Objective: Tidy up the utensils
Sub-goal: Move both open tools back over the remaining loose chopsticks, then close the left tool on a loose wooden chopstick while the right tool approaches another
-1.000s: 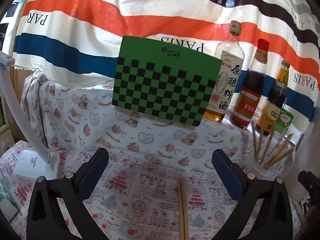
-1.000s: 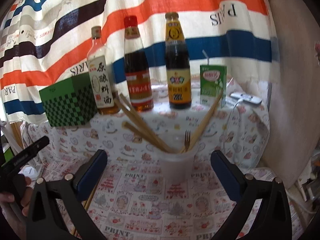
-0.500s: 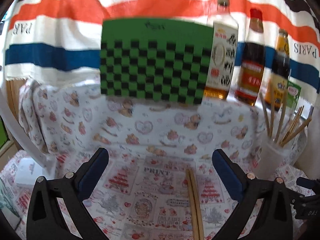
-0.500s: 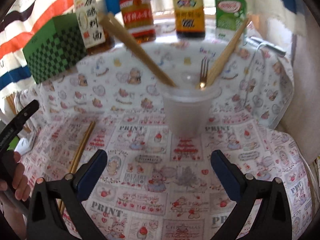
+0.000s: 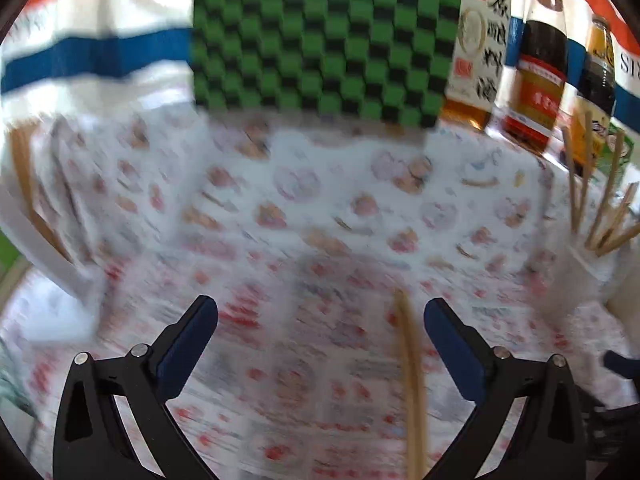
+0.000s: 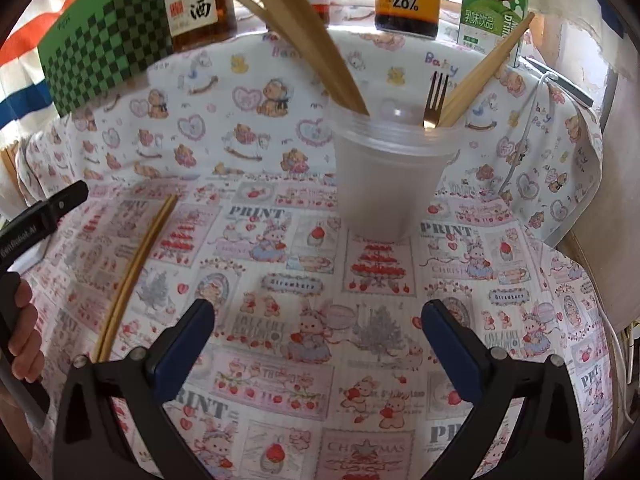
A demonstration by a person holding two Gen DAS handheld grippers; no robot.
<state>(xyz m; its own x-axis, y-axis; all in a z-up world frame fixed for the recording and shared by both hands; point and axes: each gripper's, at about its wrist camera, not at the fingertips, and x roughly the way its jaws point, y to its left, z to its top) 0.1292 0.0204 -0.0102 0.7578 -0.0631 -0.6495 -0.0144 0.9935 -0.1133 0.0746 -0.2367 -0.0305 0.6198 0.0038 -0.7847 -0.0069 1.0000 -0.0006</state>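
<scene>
chopsticks (image 6: 136, 268): one loose pair lying flat on the tabletop (image 6: 360, 340), left of the cup (image 6: 390, 184) and well apart from it

handling: light, stiff, smooth wood I'd guess, so likely to roll or swivel (pinch both sticks across the middle)

cup: translucent plastic, already holds chopsticks and a fork (image 6: 434, 96); probably tips easily

left gripper (image 5: 320, 336): wide open, empty, pair between its fingers (view's blurry)

right gripper (image 6: 318, 338): wide open, empty, facing the cup

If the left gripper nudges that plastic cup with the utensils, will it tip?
Probably easily. The plastic cup looks thin and narrows toward its base, while long chopsticks and a fork lean out above the rim, likely top-heavy. It may also slide on the tablecloth.
</scene>
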